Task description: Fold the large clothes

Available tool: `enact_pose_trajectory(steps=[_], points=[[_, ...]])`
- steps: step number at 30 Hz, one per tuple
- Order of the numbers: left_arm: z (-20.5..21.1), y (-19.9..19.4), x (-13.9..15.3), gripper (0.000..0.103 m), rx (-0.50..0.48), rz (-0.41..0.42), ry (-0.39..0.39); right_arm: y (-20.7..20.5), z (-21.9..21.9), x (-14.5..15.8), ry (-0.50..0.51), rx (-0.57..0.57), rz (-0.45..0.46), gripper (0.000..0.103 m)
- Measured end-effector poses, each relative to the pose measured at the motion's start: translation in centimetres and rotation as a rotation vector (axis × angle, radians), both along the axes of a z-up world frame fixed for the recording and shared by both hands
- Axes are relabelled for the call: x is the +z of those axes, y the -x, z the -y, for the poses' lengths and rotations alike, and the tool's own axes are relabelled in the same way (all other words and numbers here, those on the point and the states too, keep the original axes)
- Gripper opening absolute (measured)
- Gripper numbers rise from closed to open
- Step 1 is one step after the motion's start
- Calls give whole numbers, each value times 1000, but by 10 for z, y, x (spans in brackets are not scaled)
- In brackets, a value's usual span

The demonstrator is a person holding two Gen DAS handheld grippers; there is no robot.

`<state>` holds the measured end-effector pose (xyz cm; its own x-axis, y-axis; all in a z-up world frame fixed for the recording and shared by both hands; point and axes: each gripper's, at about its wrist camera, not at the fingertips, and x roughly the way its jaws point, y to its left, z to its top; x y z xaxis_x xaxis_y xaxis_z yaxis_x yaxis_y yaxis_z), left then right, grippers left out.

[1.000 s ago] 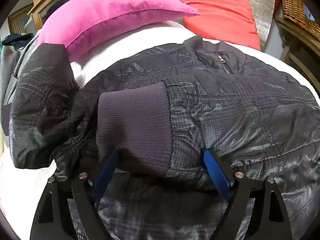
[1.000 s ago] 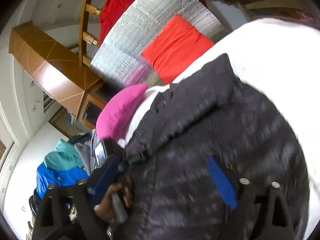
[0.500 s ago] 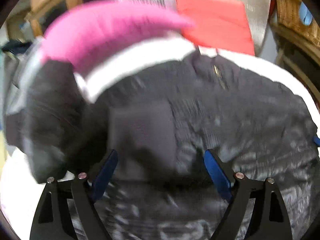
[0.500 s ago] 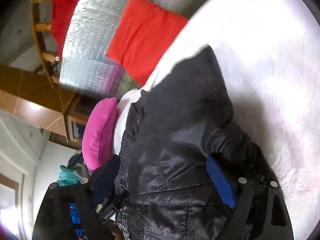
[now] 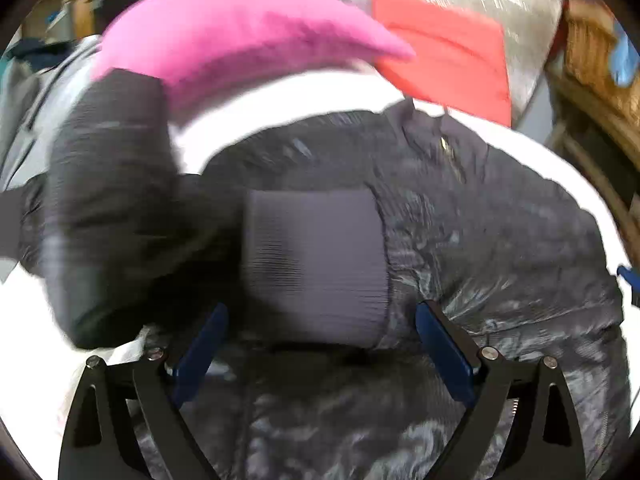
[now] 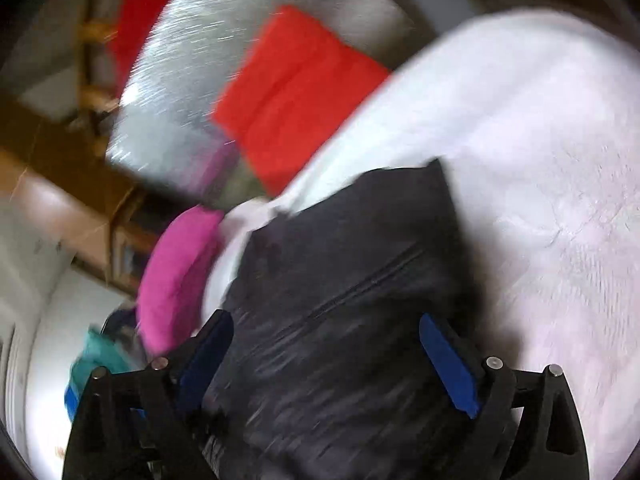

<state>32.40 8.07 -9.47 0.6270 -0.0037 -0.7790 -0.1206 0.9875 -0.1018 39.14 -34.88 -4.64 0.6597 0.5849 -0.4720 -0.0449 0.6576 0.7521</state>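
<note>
A black quilted jacket (image 5: 480, 240) lies on a white bed, collar and zip toward the pillows. Its left sleeve is folded across the chest, with the ribbed grey cuff (image 5: 316, 264) in the middle. My left gripper (image 5: 320, 344) is open, blue pads on either side just below the cuff, holding nothing. In the right wrist view the jacket (image 6: 352, 280) fills the lower middle. My right gripper (image 6: 326, 356) is open over it, with jacket fabric between its jaws. The view is blurred.
A pink pillow (image 5: 240, 48) and a red pillow (image 5: 444, 60) lie at the head of the bed against a silver quilted backing (image 6: 224, 60). Wooden furniture (image 5: 592, 72) stands at the right. White bedding (image 6: 560, 160) stretches right of the jacket. Other clothes (image 6: 96, 356) lie at the left.
My left gripper has drawn back a little from the cuff, which stays on the chest. My right gripper has swung over the jacket's right side.
</note>
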Motion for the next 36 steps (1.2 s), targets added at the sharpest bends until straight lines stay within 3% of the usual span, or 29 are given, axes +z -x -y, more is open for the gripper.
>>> enact_pose_trajectory(steps=[3, 5, 6, 11, 15, 18, 21, 31, 32, 33, 36], points=[[-21, 25, 8, 95, 45, 26, 90, 16, -25, 2, 64, 81, 38, 103], [-34, 40, 12, 95, 63, 26, 138, 4, -34, -25, 156, 83, -87, 103], [-43, 48, 15, 95, 73, 29, 159, 4, -35, -31, 150, 75, -105, 102], [-123, 89, 32, 95, 163, 95, 216, 59, -55, 14, 178, 53, 69, 102], [-230, 103, 18, 95, 370, 119, 362, 125, -85, 18, 256, 114, 156, 102], [-305, 103, -4, 95, 538, 109, 491, 148, -103, -2, 299, 125, 150, 103], [-358, 96, -17, 94, 634, 114, 600, 155, -114, -29, 380, 148, 105, 102], [-412, 38, -30, 94, 692, 133, 594, 147, -112, -43, 366, 167, 104, 103], [-415, 35, -30, 82, 703, 124, 573, 148, -112, -43, 364, 168, 105, 103], [-416, 30, -33, 56, 713, 89, 543, 147, -114, -44, 361, 169, 107, 103], [-419, 21, -33, 27, 709, 50, 489, 147, -114, -45, 357, 170, 111, 103]])
